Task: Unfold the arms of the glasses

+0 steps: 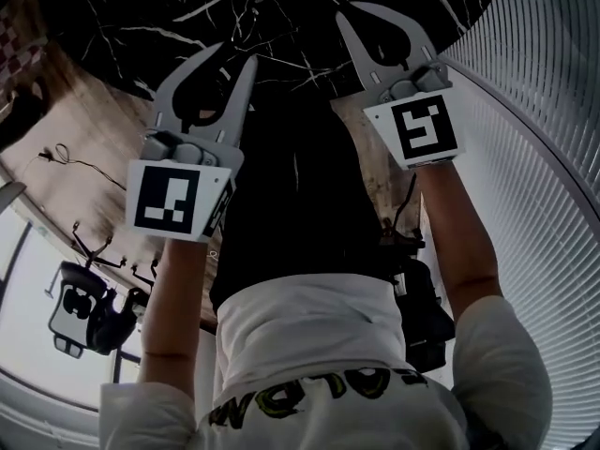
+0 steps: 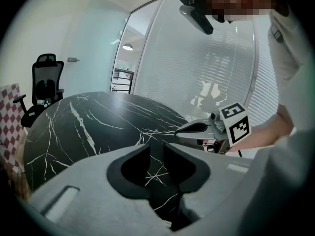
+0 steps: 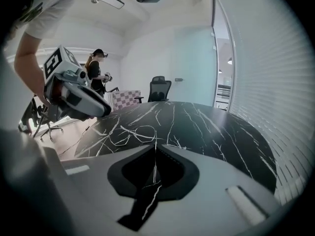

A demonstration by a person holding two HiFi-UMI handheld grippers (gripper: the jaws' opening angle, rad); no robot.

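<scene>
Thin wire-framed glasses (image 3: 132, 134) lie on the black marble table (image 3: 216, 127), a little ahead and left of my right gripper (image 3: 155, 147). Its jaws meet at the tips with nothing between them. My left gripper (image 2: 157, 144) hangs over the table (image 2: 83, 127) with a narrow gap between its jaws, and only marble shows through the gap. In the head view the left gripper (image 1: 236, 54) and the right gripper (image 1: 345, 12) are held side by side above the table (image 1: 281, 7). Each shows in the other's view: right gripper (image 2: 181, 131), left gripper (image 3: 106, 112). I cannot make out the glasses in the head view.
A black office chair (image 2: 46, 80) stands beyond the table's far edge, with a red-and-white checkered chair (image 3: 127, 98) nearby. A person (image 3: 97, 75) stands at the back of the room. A glass wall with blinds (image 3: 275, 82) runs along the right.
</scene>
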